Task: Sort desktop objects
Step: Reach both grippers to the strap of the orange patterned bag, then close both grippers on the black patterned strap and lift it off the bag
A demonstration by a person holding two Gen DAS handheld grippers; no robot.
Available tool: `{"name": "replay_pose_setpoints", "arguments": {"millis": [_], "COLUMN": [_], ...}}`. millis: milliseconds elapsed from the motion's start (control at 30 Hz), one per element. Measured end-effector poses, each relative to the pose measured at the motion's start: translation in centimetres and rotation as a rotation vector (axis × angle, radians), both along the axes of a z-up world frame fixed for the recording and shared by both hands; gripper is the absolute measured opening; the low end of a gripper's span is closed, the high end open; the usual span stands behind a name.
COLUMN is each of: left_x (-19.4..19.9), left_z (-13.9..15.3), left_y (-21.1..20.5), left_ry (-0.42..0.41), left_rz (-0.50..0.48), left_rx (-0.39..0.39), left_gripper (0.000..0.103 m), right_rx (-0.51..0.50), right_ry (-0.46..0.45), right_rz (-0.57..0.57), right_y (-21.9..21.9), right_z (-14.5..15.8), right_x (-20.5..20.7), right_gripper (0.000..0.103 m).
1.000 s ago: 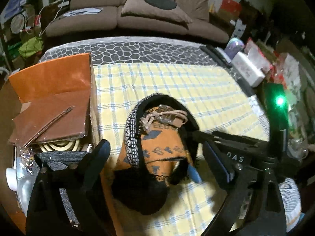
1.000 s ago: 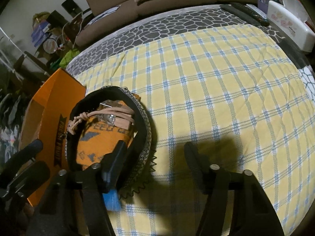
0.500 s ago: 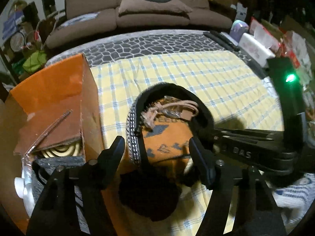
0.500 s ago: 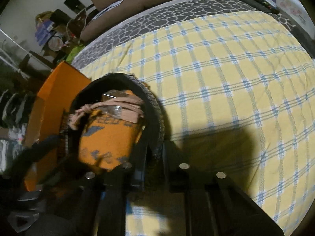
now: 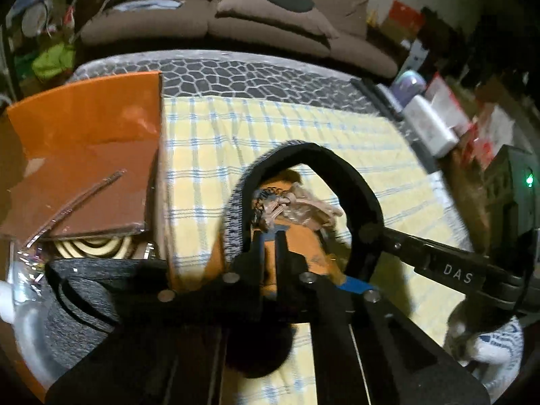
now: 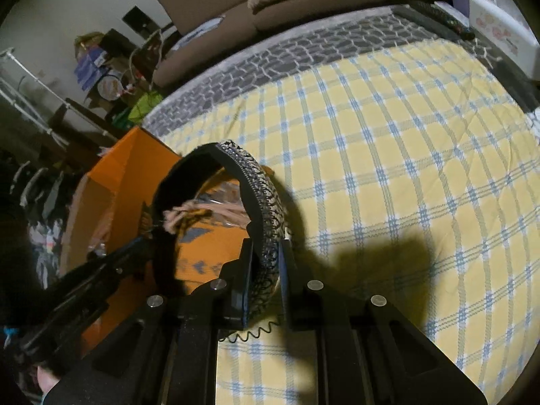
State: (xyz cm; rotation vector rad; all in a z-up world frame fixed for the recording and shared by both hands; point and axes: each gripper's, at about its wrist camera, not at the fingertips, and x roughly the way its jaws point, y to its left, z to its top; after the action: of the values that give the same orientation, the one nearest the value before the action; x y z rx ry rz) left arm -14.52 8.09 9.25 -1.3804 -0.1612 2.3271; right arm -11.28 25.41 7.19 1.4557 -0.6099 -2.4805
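A black patterned pouch point(image 5: 324, 168) with an open mouth holds an orange packet point(image 5: 303, 246) and a beige cord bundle point(image 5: 300, 206). It is lifted off the yellow checked cloth point(image 6: 405, 168). My left gripper point(image 5: 268, 239) is shut on the pouch's left rim, by the orange packet. My right gripper point(image 6: 265, 263) is shut on the pouch's patterned right rim point(image 6: 263, 209). In the right wrist view the left gripper point(image 6: 101, 270) reaches in from the left; in the left wrist view the right gripper point(image 5: 368, 236) reaches in from the right.
An orange cardboard box point(image 5: 84, 141) stands at the left with its flaps open, also in the right wrist view point(image 6: 128, 182). A grey felt item point(image 5: 84, 300) lies below it. White boxes and clutter point(image 5: 428, 125) line the right edge. A brown sofa point(image 5: 236, 17) is behind.
Both grippers have closed on the pouch's rims, left and right, and the pouch has come up off the cloth. One second ago both were open around it.
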Motion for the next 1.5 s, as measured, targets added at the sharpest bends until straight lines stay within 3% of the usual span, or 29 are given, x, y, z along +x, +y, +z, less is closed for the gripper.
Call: {"name": "replay_pose_setpoints", "arguments": {"millis": [200, 267, 300, 333, 433, 500, 567, 633, 700, 900, 933, 967, 1000, 1033, 1100, 1500], "left_x": [0.4, 0.7, 0.8, 1.0, 1.5, 1.8, 1.9, 1.8, 1.8, 1.5, 1.5, 1.5, 1.7, 1.7, 1.5, 2.7], "left_z": [-0.2, 0.1, 0.3, 0.7, 1.1, 1.4, 1.9, 2.3, 2.2, 0.1, -0.1, -0.3, -0.2, 0.0, 0.4, 6.9], "left_y": [1.0, 1.3, 1.4, 1.5, 1.7, 1.9, 1.6, 1.4, 1.5, 2.9, 3.0, 3.0, 2.9, 2.7, 1.9, -4.0], "left_ry": [0.016, 0.041, 0.062, 0.085, 0.109, 0.148, 0.167, 0.176, 0.178, 0.097, 0.082, 0.066, 0.075, 0.079, 0.057, 0.174], "left_rz": [0.007, 0.017, 0.021, 0.015, 0.008, 0.034, 0.049, 0.062, 0.064, 0.019, 0.013, 0.007, 0.021, 0.016, 0.031, 0.132], "left_rx": [-0.039, -0.066, -0.089, -0.091, -0.094, -0.139, -0.122, -0.103, -0.115, -0.132, -0.120, -0.099, -0.116, -0.103, -0.032, 0.093], "left_gripper": [0.006, 0.019, 0.036, 0.042, 0.043, 0.050, 0.054, 0.065, 0.067, 0.063, 0.046, 0.036, 0.016, 0.009, 0.008, 0.007], "right_rx": [0.003, 0.019, 0.023, 0.024, 0.011, 0.024, 0.036, 0.036, 0.023, -0.003, -0.005, -0.005, -0.002, -0.002, 0.000, -0.112], "right_ry": [0.067, 0.079, 0.080, 0.081, 0.078, 0.084, 0.095, 0.100, 0.106, 0.132, 0.142, 0.147, 0.156, 0.161, 0.169, 0.228], "right_rz": [0.022, 0.025, 0.026, 0.023, 0.023, 0.027, 0.027, 0.024, 0.021, 0.043, 0.053, 0.059, 0.068, 0.072, 0.075, 0.058], "right_y": [-1.0, -1.0, -0.9, -0.7, -0.1, 0.1, 0.6, 1.0, 1.5, 1.8, 1.6, 1.6, 1.4, 1.3, 1.2, 0.0], "right_z": [2.6, 3.1, 3.1, 3.2, 3.3, 3.4, 3.9, 4.2, 4.4, 5.6, 5.9, 6.1, 6.5, 6.7, 7.0, 9.1], "right_x": [0.8, 1.1, 1.2, 1.3, 1.4, 1.8, 2.4, 2.8, 3.2, 3.9, 4.2, 4.2, 4.5, 4.6, 4.7, 3.8], "right_gripper": [0.013, 0.013, 0.013, 0.013, 0.013, 0.013, 0.013, 0.013, 0.013, 0.014, 0.014, 0.014, 0.014, 0.014, 0.014, 0.014]}}
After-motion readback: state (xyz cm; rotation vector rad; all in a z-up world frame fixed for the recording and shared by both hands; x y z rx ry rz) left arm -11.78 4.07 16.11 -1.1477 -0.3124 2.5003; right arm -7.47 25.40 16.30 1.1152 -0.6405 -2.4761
